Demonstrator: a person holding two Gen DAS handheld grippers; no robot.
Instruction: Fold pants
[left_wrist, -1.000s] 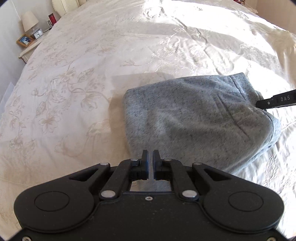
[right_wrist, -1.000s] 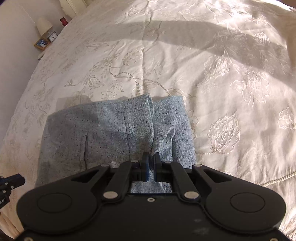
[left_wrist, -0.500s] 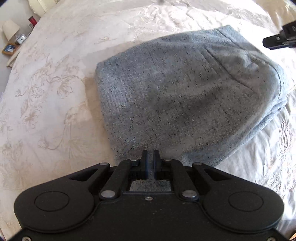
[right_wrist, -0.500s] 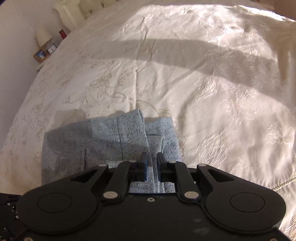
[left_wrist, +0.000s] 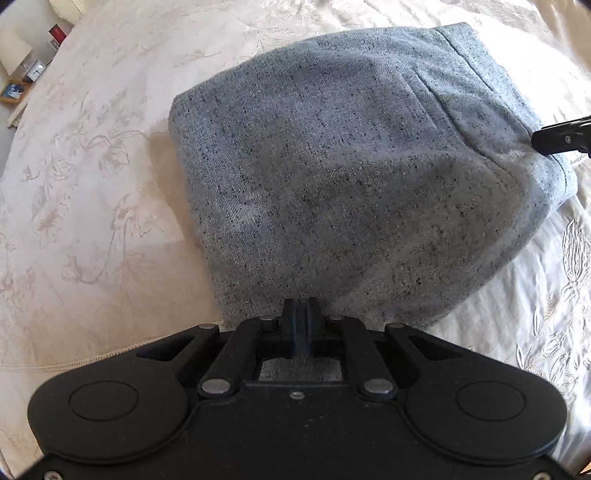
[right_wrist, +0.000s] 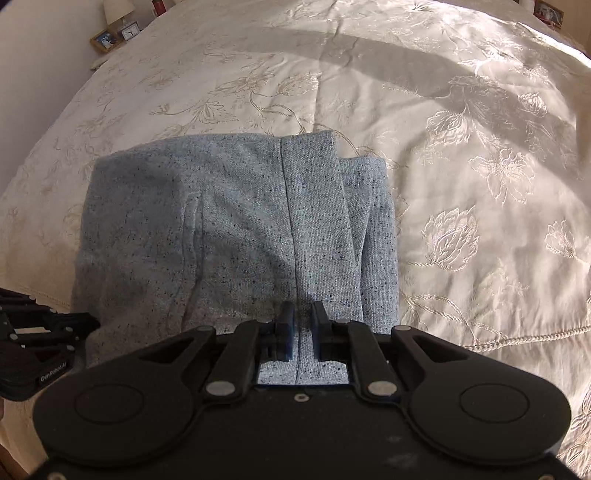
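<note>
The grey speckled pants (left_wrist: 351, 177) lie folded into a thick, roughly square bundle on a bed covered by a cream bedspread (left_wrist: 92, 206) embroidered with flowers; no container shows in either view. In the right wrist view the bundle's right side shows a seamed band (right_wrist: 310, 206) running toward the camera, with further folded layers stepping out beside it. Beyond the bed's far left corner, well apart from the pants, stands a bedside table with a lamp (right_wrist: 118, 9), a small clock (right_wrist: 130, 32), a framed picture (right_wrist: 105, 40) and a red item (left_wrist: 57, 32). Nothing lies on the bedspread between the bundle and the grippers. The left gripper (left_wrist: 301, 314) points steeply down at the near left edge of the bundle; its fingers stand nearly pressed together with only a narrow slit between them, and whether cloth is caught in that slit cannot be told. The right gripper (right_wrist: 303, 321) hangs over the near edge of the seamed band; its fingers are slightly spread and closing, with the band's cloth visible in the gap, and the pads do not appear to press on it. In the left wrist view the right gripper's tip meets the bundle's right edge; the left gripper sits at the lower left of the right wrist view, beside the bundle.
</note>
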